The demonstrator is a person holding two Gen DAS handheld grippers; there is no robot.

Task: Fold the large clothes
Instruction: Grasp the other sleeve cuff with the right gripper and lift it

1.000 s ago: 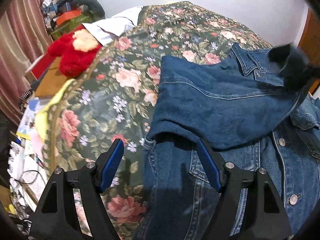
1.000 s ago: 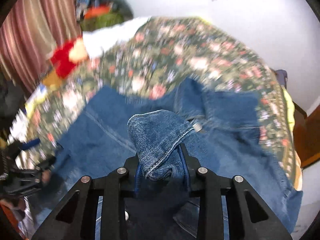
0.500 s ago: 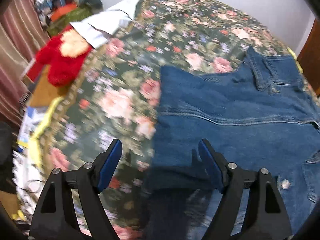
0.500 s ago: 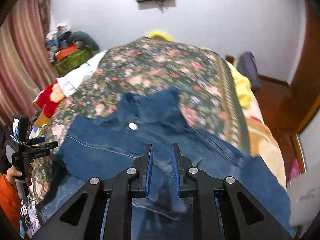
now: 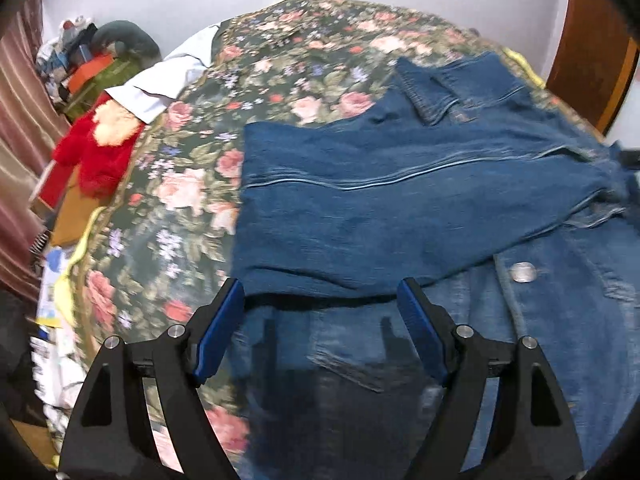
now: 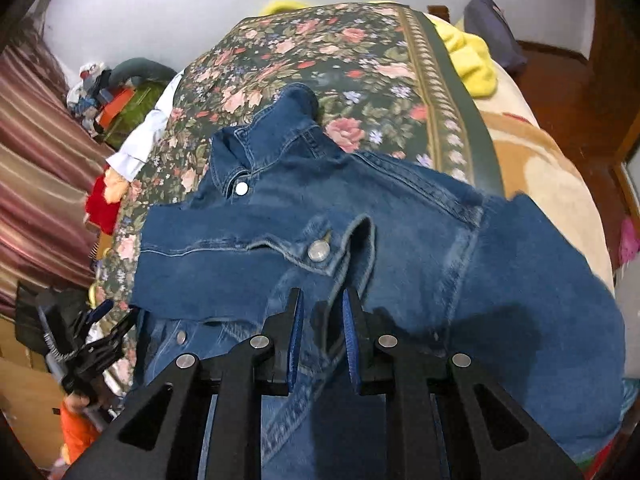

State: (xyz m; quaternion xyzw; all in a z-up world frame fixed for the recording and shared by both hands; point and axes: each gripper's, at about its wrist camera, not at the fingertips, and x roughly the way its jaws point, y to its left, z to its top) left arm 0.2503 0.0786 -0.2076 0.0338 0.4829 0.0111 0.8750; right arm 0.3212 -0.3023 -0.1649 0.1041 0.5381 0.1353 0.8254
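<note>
We see soft, even indoor light. The black grippers cast dark shadows onto the blue denim jacket (image 5: 360,208). Fisheye curvature bends the edges, corners vignette black, and motion blur smears the left view.

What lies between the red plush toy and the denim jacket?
In the left wrist view, only the floral bedspread lies between the red plush toy and the denim jacket.

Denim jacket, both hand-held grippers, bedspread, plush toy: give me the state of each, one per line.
denim jacket: lying on the bed, one sleeve folded across the front, collar up, not held.
left hand-held gripper: open wide, empty, above the jacket's lower edge.
right hand-held gripper: fingers slightly apart, nothing between them.
floral bedspread: spread flat under the jacket.
red plush toy: lying at the bed's edge.
</note>
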